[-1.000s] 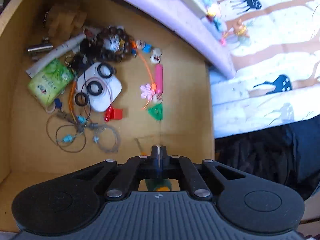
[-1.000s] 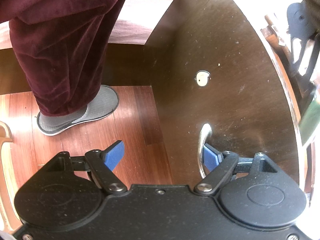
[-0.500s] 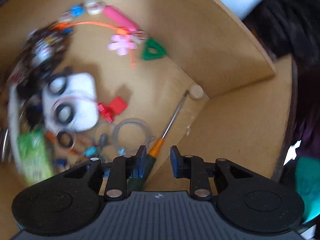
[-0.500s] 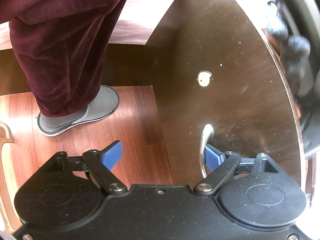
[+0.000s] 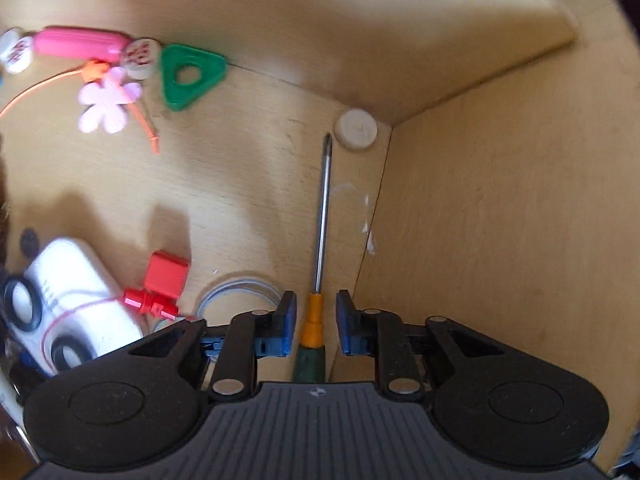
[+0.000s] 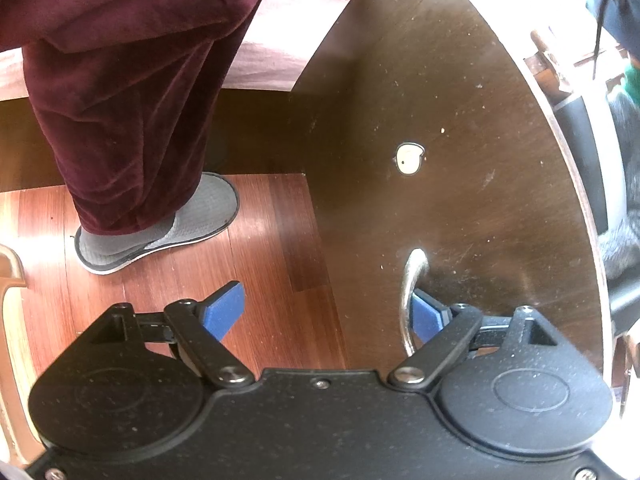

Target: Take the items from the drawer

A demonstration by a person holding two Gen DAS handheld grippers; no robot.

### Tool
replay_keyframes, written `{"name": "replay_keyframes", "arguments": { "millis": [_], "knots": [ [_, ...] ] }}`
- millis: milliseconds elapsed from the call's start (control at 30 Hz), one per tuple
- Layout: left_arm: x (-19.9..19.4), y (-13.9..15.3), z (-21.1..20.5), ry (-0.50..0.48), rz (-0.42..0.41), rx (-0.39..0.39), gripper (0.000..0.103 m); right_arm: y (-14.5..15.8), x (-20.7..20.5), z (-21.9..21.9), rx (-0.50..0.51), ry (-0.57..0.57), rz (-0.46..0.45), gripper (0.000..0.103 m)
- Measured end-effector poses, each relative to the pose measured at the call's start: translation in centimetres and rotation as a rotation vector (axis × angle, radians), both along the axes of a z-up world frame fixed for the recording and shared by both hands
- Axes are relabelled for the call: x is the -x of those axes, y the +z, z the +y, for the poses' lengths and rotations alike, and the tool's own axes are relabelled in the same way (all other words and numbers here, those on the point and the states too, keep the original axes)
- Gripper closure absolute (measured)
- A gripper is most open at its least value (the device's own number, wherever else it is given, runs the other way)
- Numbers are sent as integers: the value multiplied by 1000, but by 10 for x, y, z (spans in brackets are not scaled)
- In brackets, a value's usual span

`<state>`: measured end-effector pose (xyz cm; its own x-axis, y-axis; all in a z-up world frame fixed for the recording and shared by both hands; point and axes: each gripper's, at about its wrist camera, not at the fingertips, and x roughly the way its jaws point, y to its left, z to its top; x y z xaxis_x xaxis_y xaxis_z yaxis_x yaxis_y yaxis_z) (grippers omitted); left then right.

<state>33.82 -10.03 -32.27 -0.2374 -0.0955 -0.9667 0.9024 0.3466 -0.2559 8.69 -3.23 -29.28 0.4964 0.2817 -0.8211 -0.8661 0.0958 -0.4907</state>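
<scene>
The left tongs (image 5: 316, 322) are now parted a little, one blue pad on each side of the screwdriver (image 5: 323, 216) without touching it. A second ago they were pressed together, with the screwdriver handle beneath them, above the middle of the drawer (image 5: 500, 208). Half a second ago they had already opened, with the tool slanting between them. Since then the view has swung to the drawer's corner. The screwdriver now runs straight ahead on the drawer floor, its orange-and-green handle between the pads and its tip just short of a white round cap (image 5: 356, 130) in the corner.

To the left lie a red clip (image 5: 160, 284), a white box (image 5: 76, 304) with black rings on it, and a coil of grey wire (image 5: 236, 292). Farther off are a green triangle (image 5: 190, 74), a pink flower (image 5: 108, 106) and a pink tube (image 5: 80, 42); all of these look larger than before.

The right tongs (image 6: 324, 314) stay spread wide, as in both earlier views. The right pad sits behind the metal handle (image 6: 410, 292) on the dark drawer front (image 6: 460, 128), and the left pad hangs over the wood floor (image 6: 260, 240). The slipper (image 6: 168, 228) and the maroon trouser leg (image 6: 132, 92) have not moved.
</scene>
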Motion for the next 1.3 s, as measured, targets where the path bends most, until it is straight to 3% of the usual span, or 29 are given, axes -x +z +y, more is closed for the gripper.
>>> {"name": "replay_keyframes", "arguments": {
  "millis": [133, 267, 400, 733, 1167, 1300],
  "knots": [
    [13, -3, -9, -92, -51, -38, 96, -1, 1, -1, 1, 4, -2, 13],
    [17, 6, 3, -41, -141, -29, 97, 0, 3, 0, 2, 7, -2, 13],
    [7, 37, 33, 189, -194, 94, 97, -2, 2, 2, 2, 9, -1, 13],
    [4, 114, 96, 582, -419, 377, 98, -7, 1, 4, 0, 4, -3, 13],
    [7, 232, 143, 878, -733, 724, 98, -9, 1, 7, 4, 0, -2, 11],
    [-5, 270, 168, 962, -753, 792, 98, -10, 1, 7, 5, 2, -3, 11]
  ]
}}
